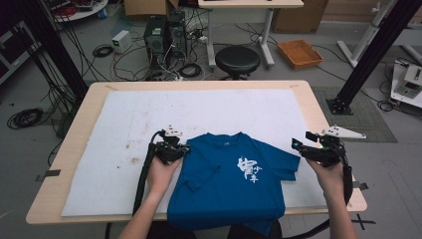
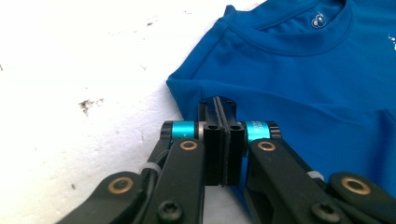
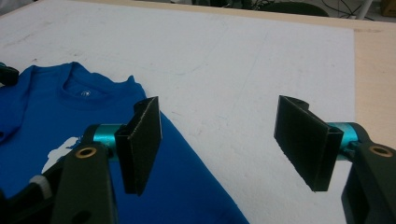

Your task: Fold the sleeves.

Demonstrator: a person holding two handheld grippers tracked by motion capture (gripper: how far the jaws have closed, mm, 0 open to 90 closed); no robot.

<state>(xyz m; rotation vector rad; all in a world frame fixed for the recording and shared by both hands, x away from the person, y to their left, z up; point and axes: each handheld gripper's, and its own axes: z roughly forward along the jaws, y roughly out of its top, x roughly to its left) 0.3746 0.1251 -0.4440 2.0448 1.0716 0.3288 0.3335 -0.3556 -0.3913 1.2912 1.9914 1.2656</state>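
Note:
A blue T-shirt (image 1: pixel 226 191) with a white print lies front up on the near middle of the white mat (image 1: pixel 199 107), its hem hanging over the table's front edge. Its left sleeve is folded in over the body. My left gripper (image 1: pixel 185 148) is at the shirt's left shoulder. In the left gripper view its jaws are pressed together on the edge of the blue fabric (image 2: pixel 303 84). My right gripper (image 1: pixel 297 144) hovers just off the right sleeve. Its pads (image 3: pixel 140 144) stand wide apart with nothing between them, the shirt (image 3: pixel 46 121) lying to their left.
The mat covers most of a wooden table (image 1: pixel 321 117) and has dark stains (image 1: pixel 132 147) left of the shirt. Beyond the table on the floor are a black stool (image 1: pixel 237 59), computer towers (image 1: pixel 164 32), cables and an orange tray (image 1: pixel 300 53).

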